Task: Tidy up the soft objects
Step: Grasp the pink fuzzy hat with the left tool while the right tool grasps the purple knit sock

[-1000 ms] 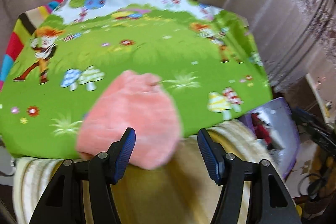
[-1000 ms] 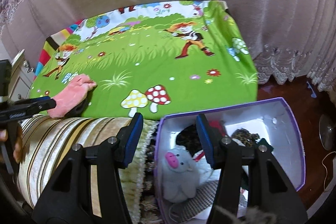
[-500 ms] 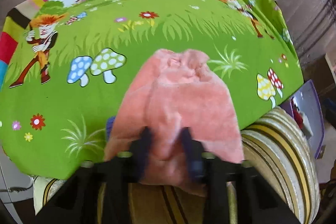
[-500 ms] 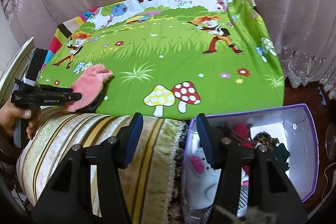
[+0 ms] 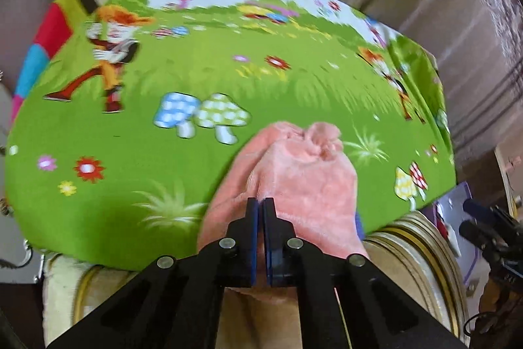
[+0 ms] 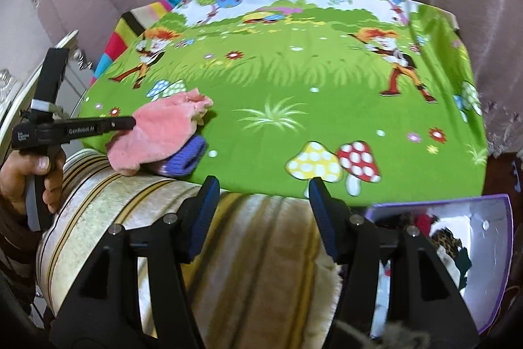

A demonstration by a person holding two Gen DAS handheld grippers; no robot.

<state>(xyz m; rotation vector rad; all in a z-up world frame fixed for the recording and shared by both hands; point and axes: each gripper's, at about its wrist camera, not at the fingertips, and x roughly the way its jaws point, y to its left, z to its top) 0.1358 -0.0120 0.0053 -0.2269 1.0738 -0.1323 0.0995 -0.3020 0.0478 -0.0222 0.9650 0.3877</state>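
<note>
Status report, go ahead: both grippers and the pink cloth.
Left gripper shut on pink cloth at mat's near edge. Right gripper open, holding nothing. Purple knit piece tucked under cloth. Purple box at right.

Pink plush cloth [image 5: 294, 182], green cartoon-mushroom mat [image 6: 294, 87], possibly purple-blue knit [image 6: 186, 157], purple box [image 6: 493, 267]

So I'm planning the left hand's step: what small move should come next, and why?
Probably lift the pink cloth a little off the green mat. The left gripper has its fingers shut on the cloth's near edge, while the cloth lies over a blue knitted piece, so raising it slowly should free it alone.
</note>
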